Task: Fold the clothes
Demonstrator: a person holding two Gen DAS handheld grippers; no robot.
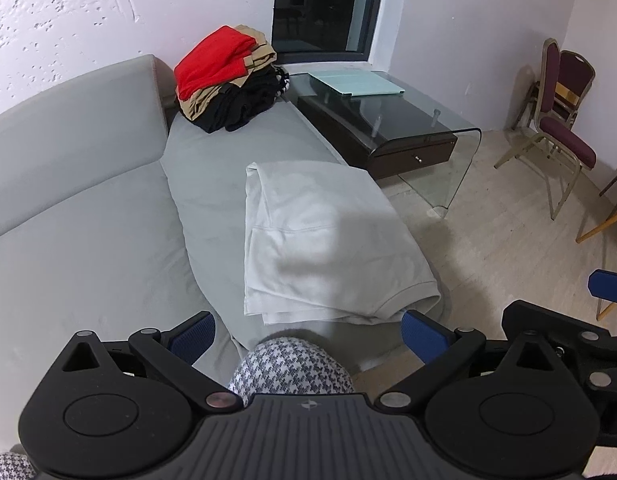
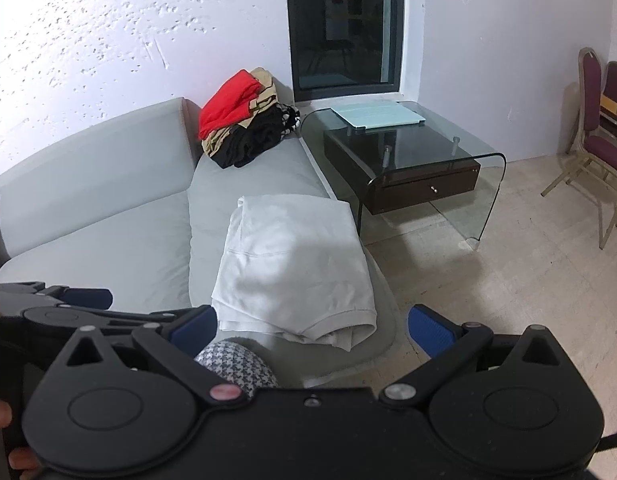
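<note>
1. The white garment (image 1: pixel 328 240) lies folded into a rough rectangle on the seat of the grey sofa (image 1: pixel 88 200), near its front edge. Its hem and a rounded opening face the cameras.

2. Judging by this, one fold is done and the garment sits between folds, or is ready to be moved. Neither tool is on it.

3. A pile of clothes (image 1: pixel 228 80), red on top with tan and black below, rests at the far end of the sofa, well apart from the white garment. I cannot tell whether it is finished work or still waiting.

4. The next move probably calls for gripping the near edge at both corners, then either folding it over away from the cameras or lifting the bundle toward the pile. The cloth is soft and layered, so a shallow pinch might catch only the top layer.

5. The left hand-held gripper (image 1: pixel 308 334) is spread wide, holding nothing, its blue pads (image 1: pixel 194 338) above and just short of the near edge.

6. The right hand-held gripper (image 2: pixel 312 330) is likewise wide apart and empty, touching nothing.

7. A knee in checked fabric (image 1: pixel 292 368) sits between the cameras and the sofa.

8. A glass desk (image 2: pixel 448 160) stands beside the sofa, clear of the work.
</note>
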